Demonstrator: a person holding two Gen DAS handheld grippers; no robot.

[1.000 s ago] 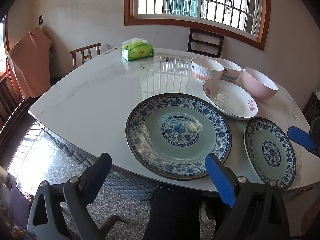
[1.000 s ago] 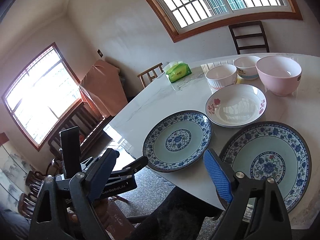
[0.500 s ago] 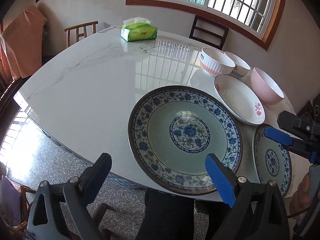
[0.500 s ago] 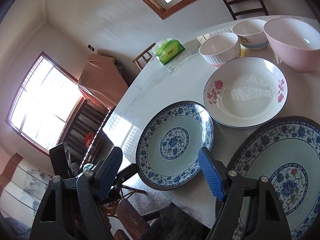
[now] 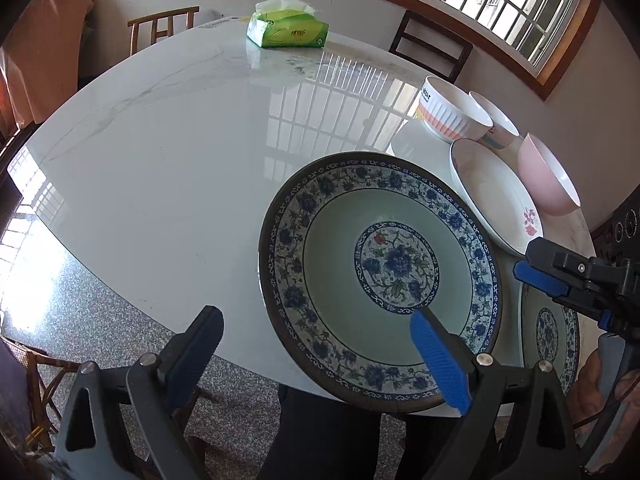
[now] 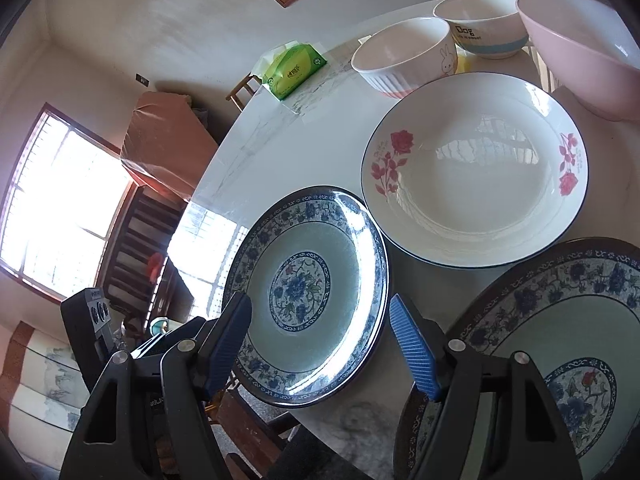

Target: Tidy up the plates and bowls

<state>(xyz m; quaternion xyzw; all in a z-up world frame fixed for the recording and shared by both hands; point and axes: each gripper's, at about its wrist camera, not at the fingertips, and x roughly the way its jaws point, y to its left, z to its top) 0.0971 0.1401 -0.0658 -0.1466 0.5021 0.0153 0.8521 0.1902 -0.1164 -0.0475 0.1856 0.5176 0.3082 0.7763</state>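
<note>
- Looking down at a pale marble-look table [image 5: 160,168], we find all the dishes gathered toward one end, within our reach, so they can be sorted; a green tissue pack [image 5: 286,30] sits well apart at the far side.
- The large blue-patterned plate [image 5: 380,276] lies flat at the near edge, its rim slightly overhanging, which we judge makes it easy to pinch from the side.
- A white rose-printed plate [image 6: 474,168] lies just behind it, close to both blue plates.
- The small blue-patterned plate [image 6: 308,292] also lies at the table edge, directly ahead of the right-hand tool.
- A pink bowl [image 6: 584,56] stands upright at the back, beside the rose plate.
- A ribbed bowl with a rabbit print [image 6: 404,54] and a blue-banded bowl [image 6: 484,28] stand side by side next to it, unstacked.
- The left gripper [image 5: 316,360] angles steeply down at the large plate; its jaws stand wide apart, one pad over the plate's near rim, the other off the table edge, holding nothing.
- The right gripper [image 6: 320,348] tilts down toward the small plate; its jaws are closing, with the plate's near rim lying ahead between them, but the pads do not yet press on it.
- We judge nothing is stacked yet, so the task has barely begun.
</note>
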